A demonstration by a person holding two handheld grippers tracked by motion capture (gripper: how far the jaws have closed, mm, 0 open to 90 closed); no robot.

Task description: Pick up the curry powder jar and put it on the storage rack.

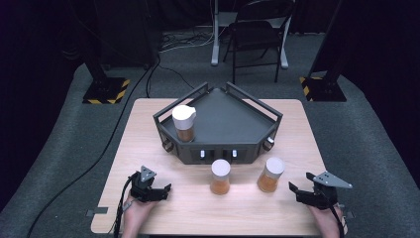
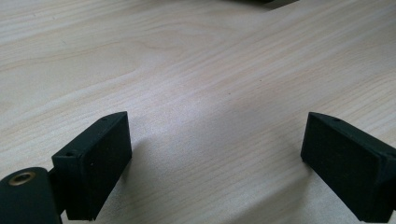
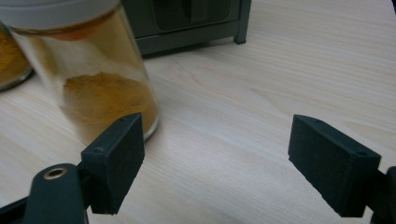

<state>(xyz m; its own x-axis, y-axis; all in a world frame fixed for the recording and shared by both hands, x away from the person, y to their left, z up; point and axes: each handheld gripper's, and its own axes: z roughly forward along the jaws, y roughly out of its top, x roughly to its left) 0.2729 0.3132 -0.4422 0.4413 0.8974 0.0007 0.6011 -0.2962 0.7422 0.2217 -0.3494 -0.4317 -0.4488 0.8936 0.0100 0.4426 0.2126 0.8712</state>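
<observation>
From the high view, a wooden desk (image 1: pixel 148 129) carries a dark angular rack (image 1: pixel 223 124) at its far middle. One white-capped spice jar (image 1: pixel 184 123) stands on the rack's left part. Two more stand on the desk in front of the rack: the middle jar (image 1: pixel 220 176) and the right jar (image 1: pixel 271 174), a little apart from each other. The left tool (image 1: pixel 161 191) rests near the desk's near left, held by a hand (image 1: pixel 134 210); its jaws stand apart with nothing between them, well clear of the jars. The right tool (image 1: pixel 295 191) sits at the near right, open and empty, pointing toward the right jar, which is near but not touched.

The left gripper view looks along two black jaws spread wide over bare desk.

In the right gripper view the jaws are likewise parted and hold nothing. The right jar, partly filled with orange powder, stands just beyond the left-hand jaw, outside the gap. The rack's front edge lies behind it.
</observation>
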